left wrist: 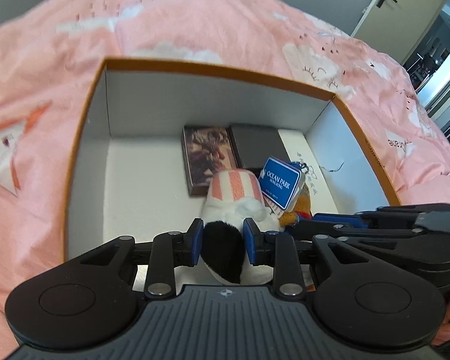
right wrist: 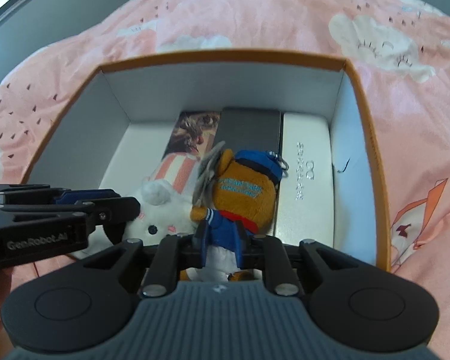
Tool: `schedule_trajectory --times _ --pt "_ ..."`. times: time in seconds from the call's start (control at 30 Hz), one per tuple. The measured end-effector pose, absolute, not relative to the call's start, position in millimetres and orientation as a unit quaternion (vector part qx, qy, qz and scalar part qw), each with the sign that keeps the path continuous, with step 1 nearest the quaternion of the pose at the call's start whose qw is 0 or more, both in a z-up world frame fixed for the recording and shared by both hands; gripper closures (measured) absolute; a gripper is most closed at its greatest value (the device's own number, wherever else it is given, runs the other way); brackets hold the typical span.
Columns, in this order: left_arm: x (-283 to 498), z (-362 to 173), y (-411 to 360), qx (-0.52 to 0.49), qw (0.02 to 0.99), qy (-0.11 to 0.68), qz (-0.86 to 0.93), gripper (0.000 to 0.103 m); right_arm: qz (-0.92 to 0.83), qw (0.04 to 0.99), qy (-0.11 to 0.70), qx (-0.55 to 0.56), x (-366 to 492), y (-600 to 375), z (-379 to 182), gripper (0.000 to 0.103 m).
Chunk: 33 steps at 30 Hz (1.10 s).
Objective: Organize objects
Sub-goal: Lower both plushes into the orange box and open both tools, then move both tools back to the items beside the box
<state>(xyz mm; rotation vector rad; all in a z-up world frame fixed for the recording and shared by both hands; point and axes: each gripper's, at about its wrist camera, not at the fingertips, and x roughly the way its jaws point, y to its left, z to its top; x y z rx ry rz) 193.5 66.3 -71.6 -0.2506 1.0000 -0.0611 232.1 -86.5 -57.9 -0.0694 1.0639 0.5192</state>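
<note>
Pinching plush toys over the box (left wrist: 84, 114): left gripper (left wrist: 223, 241) white cat (left wrist: 225, 249), right gripper (right wrist: 222, 241) half-hidden bear (right wrist: 243, 192).

One open box (right wrist: 360, 96), orange outside and white inside, sits on one bed (right wrist: 255, 9) with a pink cover.

Two soft toys are in the box: one white toy (right wrist: 162, 210) with a black patch and a pink-striped part, and one brown bear (right wrist: 243, 192) in blue clothes and a blue cap.

One blue tag (left wrist: 280, 181) printed "Ocean Park" hangs at the bear.

Three flat cases lie side by side along the box's far wall: one picture-covered case (right wrist: 192, 133), one dark grey case (right wrist: 249, 129) and one white case (right wrist: 306, 150).

One door (left wrist: 402, 0) shows in the left wrist view.
</note>
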Motion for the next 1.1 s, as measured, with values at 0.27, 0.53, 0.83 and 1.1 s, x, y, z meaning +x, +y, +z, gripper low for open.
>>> schedule_trajectory --times 0.27,0.53,0.83,1.1 --pt "167.1 -45.3 61.7 -0.113 0.903 0.415 -0.016 0.071 0.241 0.878 0.413 -0.015 188.3 -101.8 -20.0 0.077" --pt "127.8 -10.7 50.1 -0.104 0.931 0.347 -0.041 0.057 0.236 0.909 0.343 0.014 135.6 -119.6 8.7 0.062" --pt "80.9 5.1 61.8 -0.105 0.931 0.346 -0.055 0.057 0.223 0.923 0.315 0.018 81.1 -129.2 9.0 0.049" --pt "39.0 -5.3 77.3 -0.086 0.924 0.374 -0.004 0.062 0.244 0.9 0.36 0.013 55.3 -117.7 -10.7 0.047"
